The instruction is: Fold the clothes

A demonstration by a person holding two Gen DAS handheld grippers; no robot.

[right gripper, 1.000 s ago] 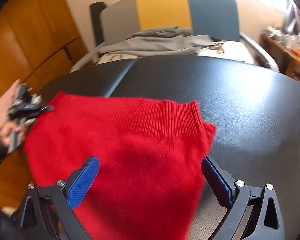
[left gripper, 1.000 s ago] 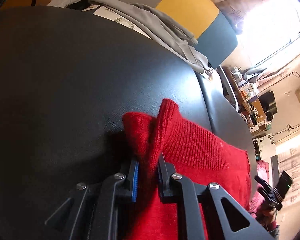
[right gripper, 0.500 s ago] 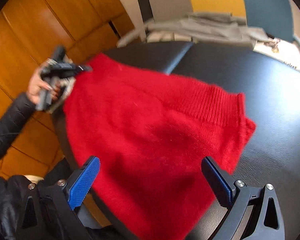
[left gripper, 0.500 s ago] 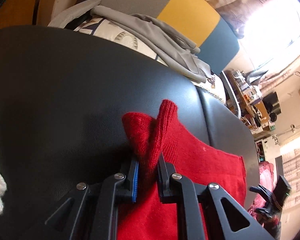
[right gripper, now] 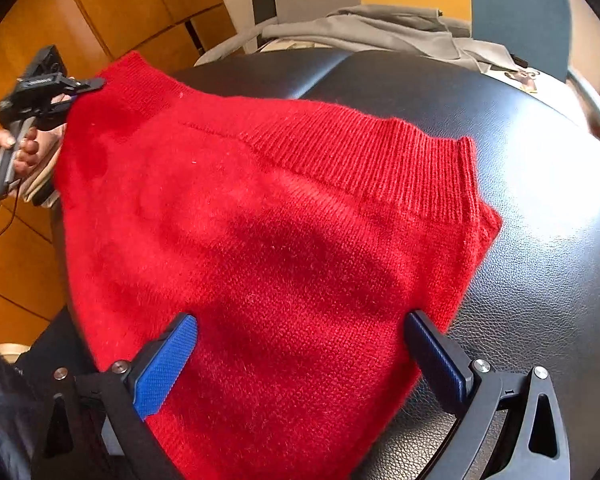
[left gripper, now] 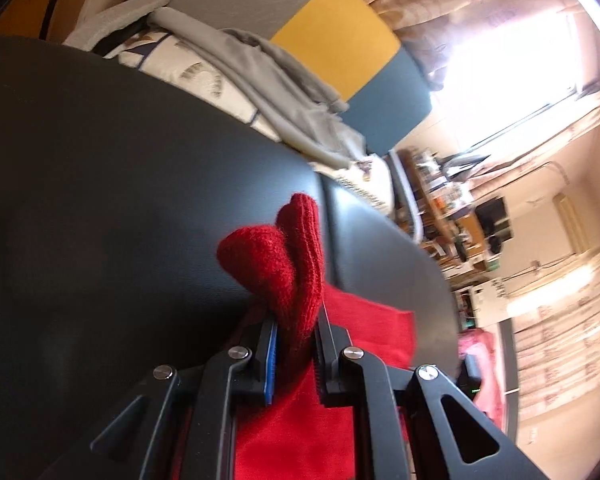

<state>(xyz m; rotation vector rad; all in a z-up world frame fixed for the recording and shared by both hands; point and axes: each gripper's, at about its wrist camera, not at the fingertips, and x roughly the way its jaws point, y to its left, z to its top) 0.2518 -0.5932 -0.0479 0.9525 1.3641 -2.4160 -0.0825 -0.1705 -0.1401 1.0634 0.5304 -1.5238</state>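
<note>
A red knitted sweater (right gripper: 284,240) lies spread over a black padded table (right gripper: 540,184), its ribbed hem toward the far side. My left gripper (left gripper: 294,340) is shut on a bunched corner of the sweater (left gripper: 288,264), which pokes up between its blue pads. In the right wrist view that same left gripper (right gripper: 90,84) holds the sweater's far-left corner lifted off the table, a hand (right gripper: 4,152) around its handle. My right gripper (right gripper: 300,340) hovers open just above the sweater's near part, with the fabric lying under its wide-spread fingers.
A grey garment (right gripper: 372,28) lies on a chair (right gripper: 516,12) with grey, yellow and teal back panels behind the table. Orange wooden cabinets (right gripper: 40,16) stand at left. Cluttered shelves (left gripper: 456,208) and a bright window (left gripper: 512,64) sit beyond the table's right side.
The left gripper has lifted and pulled its sweater corner up and toward the table's left edge. The right gripper has swung left over the sweater and stays open.
</note>
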